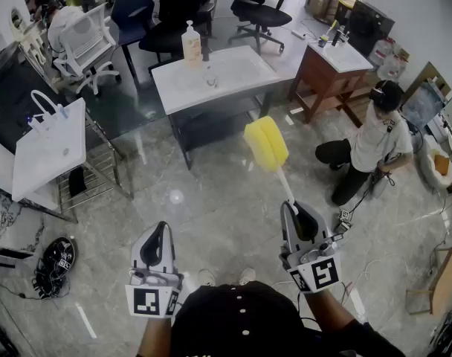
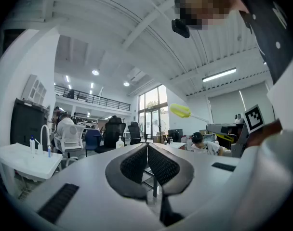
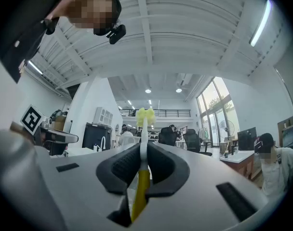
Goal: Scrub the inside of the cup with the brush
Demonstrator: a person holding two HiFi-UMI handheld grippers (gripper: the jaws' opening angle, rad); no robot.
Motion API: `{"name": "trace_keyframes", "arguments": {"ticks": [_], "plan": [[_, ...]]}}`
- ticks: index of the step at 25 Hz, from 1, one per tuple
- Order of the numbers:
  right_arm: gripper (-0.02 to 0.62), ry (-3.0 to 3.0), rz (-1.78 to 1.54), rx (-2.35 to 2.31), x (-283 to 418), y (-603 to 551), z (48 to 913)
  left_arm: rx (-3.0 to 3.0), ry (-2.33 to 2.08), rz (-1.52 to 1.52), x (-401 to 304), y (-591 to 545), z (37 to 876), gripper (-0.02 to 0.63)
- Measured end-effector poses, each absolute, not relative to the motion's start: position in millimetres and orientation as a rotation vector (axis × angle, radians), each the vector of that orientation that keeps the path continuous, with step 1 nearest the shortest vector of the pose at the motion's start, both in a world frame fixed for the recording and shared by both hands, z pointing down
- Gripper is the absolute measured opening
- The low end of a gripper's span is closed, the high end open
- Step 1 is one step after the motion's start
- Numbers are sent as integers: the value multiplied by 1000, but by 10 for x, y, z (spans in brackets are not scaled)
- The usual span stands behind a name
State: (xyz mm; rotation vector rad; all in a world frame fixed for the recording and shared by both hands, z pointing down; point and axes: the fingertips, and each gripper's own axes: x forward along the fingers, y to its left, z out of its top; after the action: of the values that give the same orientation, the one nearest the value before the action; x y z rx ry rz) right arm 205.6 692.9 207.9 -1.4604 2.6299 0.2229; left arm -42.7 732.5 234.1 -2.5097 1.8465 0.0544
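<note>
My right gripper (image 1: 292, 207) is shut on the white and yellow handle of a brush (image 3: 143, 150). Its yellow sponge head (image 1: 266, 143) sticks up and forward, away from me. In the right gripper view the sponge head (image 3: 145, 115) shows above the closed jaws. My left gripper (image 1: 161, 227) is shut with nothing between its jaws (image 2: 147, 147), level beside the right one. A small clear cup (image 1: 210, 77) appears to stand on the white table (image 1: 241, 69) well ahead of both grippers, next to a soap bottle (image 1: 192, 44). I am standing on the floor, away from that table.
A white stand with a faucet (image 1: 51, 149) is at the left, with cables (image 1: 53, 262) on the floor below it. A person (image 1: 373, 141) crouches at the right beside a wooden desk (image 1: 330, 65). Office chairs (image 1: 174, 13) stand behind the table.
</note>
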Motion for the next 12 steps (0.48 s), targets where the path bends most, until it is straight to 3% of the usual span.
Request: {"name": "trace_keyframes", "arguments": {"ticks": [12], "plan": [[48,2583,203,-1460,1802,6981,2053,-2536,1828,54,-658,7355,2376,26]]}}
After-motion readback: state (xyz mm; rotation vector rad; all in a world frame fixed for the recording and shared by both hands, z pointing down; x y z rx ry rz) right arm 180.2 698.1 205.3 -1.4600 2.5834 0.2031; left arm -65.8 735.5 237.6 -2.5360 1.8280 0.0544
